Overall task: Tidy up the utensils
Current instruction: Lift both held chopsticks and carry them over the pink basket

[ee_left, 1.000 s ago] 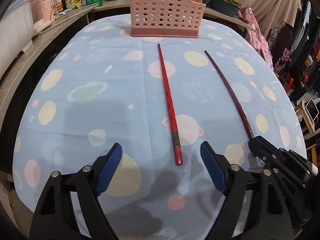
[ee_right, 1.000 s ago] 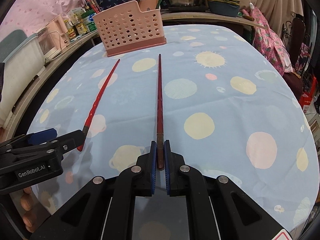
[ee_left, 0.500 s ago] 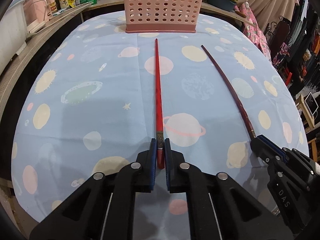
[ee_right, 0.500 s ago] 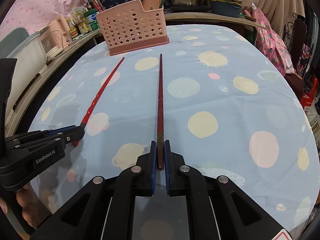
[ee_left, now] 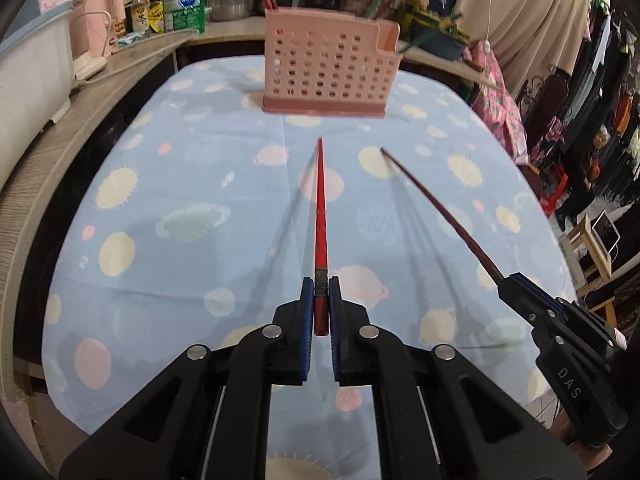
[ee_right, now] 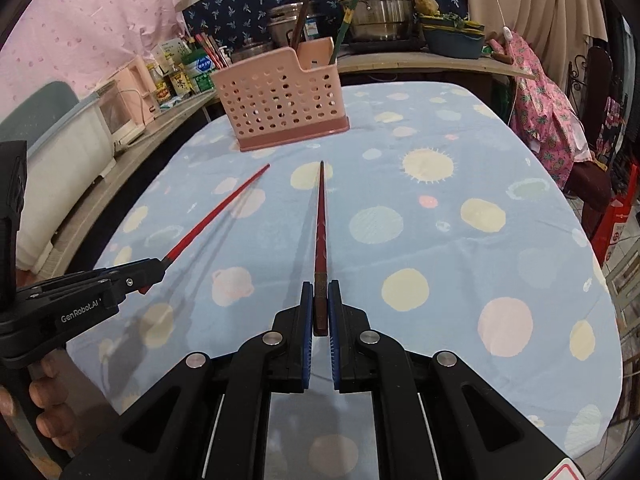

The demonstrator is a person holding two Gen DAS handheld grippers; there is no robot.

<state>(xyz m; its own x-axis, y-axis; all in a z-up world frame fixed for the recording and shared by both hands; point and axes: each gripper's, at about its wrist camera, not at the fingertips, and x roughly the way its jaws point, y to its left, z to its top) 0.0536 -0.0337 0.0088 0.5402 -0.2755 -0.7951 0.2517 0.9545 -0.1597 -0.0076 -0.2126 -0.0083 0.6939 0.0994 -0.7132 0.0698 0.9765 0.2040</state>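
My left gripper (ee_left: 320, 286) is shut on the thick end of a bright red chopstick (ee_left: 320, 208). The stick hangs above the cloth and points at the pink perforated utensil basket (ee_left: 328, 68) at the table's far end. My right gripper (ee_right: 320, 290) is shut on the butt of a darker red-brown chopstick (ee_right: 321, 224), also lifted, with its shadow on the cloth. Each gripper shows in the other's view: the right gripper (ee_left: 516, 284) at the right, the left gripper (ee_right: 154, 272) at the left, held by a hand (ee_right: 44, 400).
The table (ee_left: 192, 184) wears a light blue cloth with planets and suns. A counter behind the basket carries steel pots (ee_right: 376, 4), bottles (ee_left: 176, 8) and a pink appliance (ee_right: 128, 96). A white bin (ee_left: 28, 80) sits at the left. Clothes (ee_left: 600, 92) hang at the right.
The left gripper closed on the bright red chopstick. Both grippers then rose, lifting their chopsticks off the cloth; shadows now show beneath both sticks.
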